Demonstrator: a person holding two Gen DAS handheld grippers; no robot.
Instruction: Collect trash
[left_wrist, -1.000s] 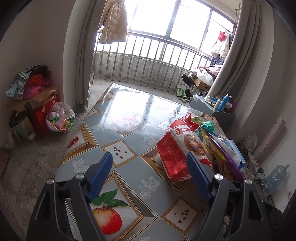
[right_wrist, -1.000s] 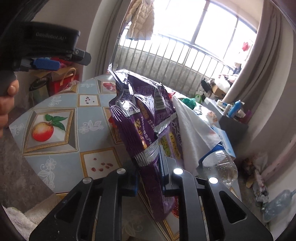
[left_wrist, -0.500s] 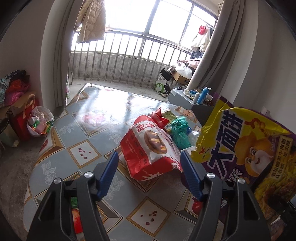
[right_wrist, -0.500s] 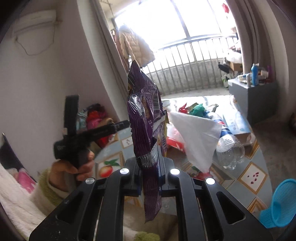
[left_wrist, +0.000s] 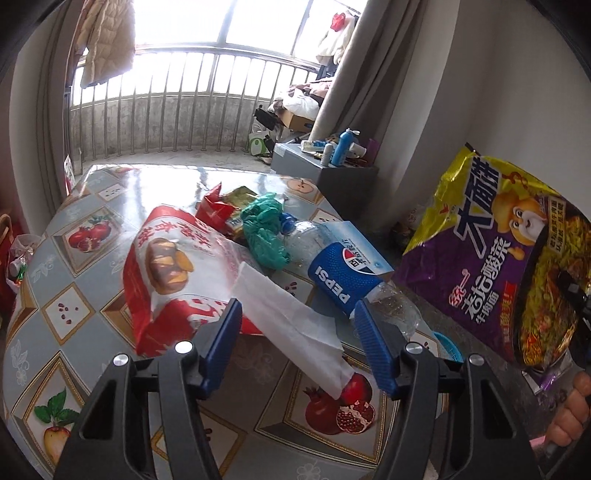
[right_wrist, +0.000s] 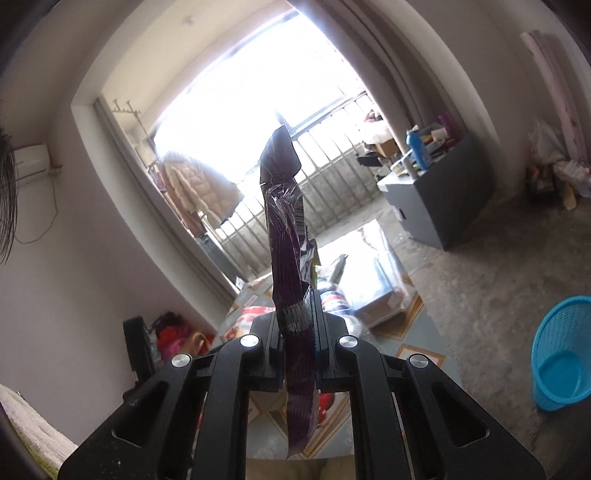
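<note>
My right gripper (right_wrist: 297, 314) is shut on a purple noodle wrapper (right_wrist: 291, 258), held upright in the air beside the table; the left wrist view shows that wrapper (left_wrist: 498, 258) at the right. My left gripper (left_wrist: 297, 308) hovers low over the trash pile with its jaws closing. A white tissue (left_wrist: 295, 328) lies between them, and the pads do not press on it. Behind the tissue lie a red snack bag (left_wrist: 173, 266), a Pepsi bottle (left_wrist: 340, 273) and a crumpled green plastic bag (left_wrist: 264, 232).
The fruit-patterned table (left_wrist: 74, 258) bears the pile. A blue mesh basket (right_wrist: 561, 354) stands on the floor at the right. A grey cabinet (right_wrist: 436, 192) with bottles is behind. A hand (left_wrist: 569, 406) shows at the right edge. Balcony railing lies beyond.
The left gripper swung right toward the pile and its jaws narrowed around the tissue. The right gripper lifted the purple wrapper off the table and rolled, bringing the blue basket into view.
</note>
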